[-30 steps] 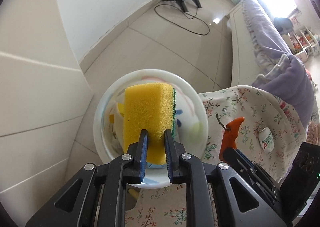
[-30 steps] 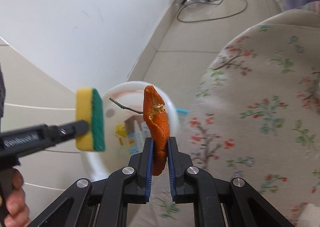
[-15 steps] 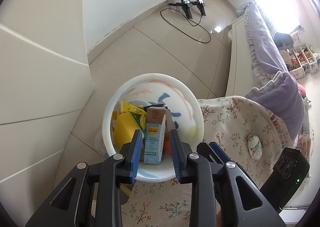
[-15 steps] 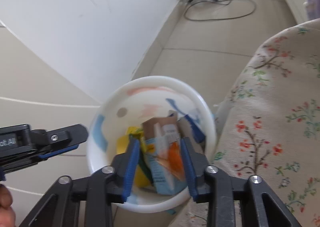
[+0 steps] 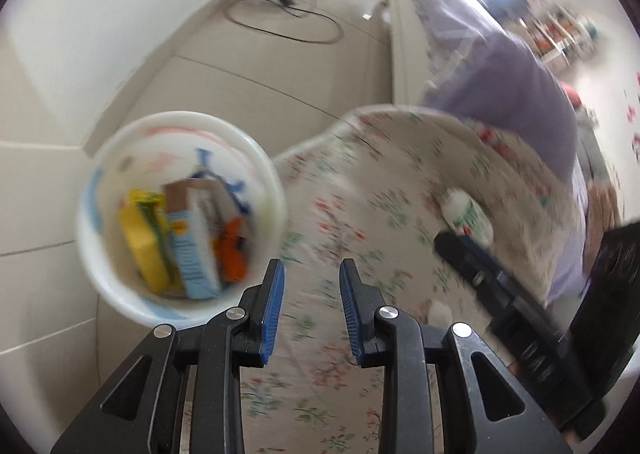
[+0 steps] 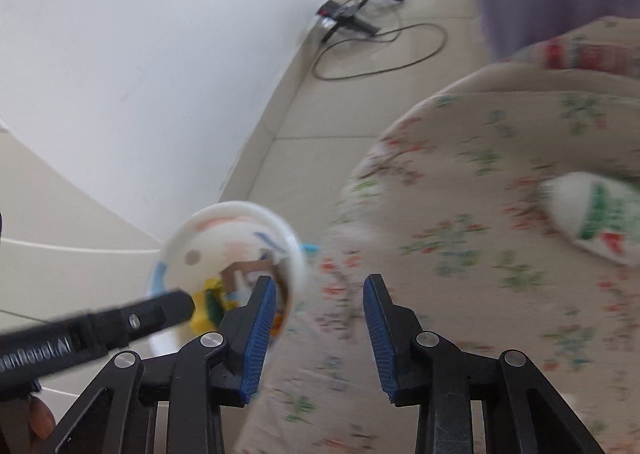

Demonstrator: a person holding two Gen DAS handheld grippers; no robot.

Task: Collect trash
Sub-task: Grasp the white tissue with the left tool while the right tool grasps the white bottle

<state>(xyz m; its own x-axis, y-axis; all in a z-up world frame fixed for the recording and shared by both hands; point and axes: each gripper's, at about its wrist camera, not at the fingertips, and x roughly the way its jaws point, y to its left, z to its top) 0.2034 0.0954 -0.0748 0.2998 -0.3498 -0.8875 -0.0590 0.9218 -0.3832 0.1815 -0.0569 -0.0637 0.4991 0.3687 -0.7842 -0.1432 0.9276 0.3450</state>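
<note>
Both of your claws have swung away from the white bin (image 5: 180,214) toward the flowered bench (image 5: 360,214) since half a second ago, and the sponge (image 5: 142,242) and orange peel (image 5: 232,254) you carried a second ago now lie inside the bin beside a small carton (image 5: 192,238). Your left claw (image 5: 311,310) is open wide and holds nothing; your right claw (image 6: 320,334) is open wider and is also empty.

What remains is the small white bottle (image 6: 592,214) with a green and red label, lying on its side on the cloth, ahead and to the right of your right claw. It looks light, stiff and smooth, so it may roll or slip; take it across the middle of its body, fingers square to its long axis.

Your left claw hovers over the bench edge just right of the bin. Your right claw points across the cloth, with the bottle well off its centre line. Motion blur hides finer detail.
</note>
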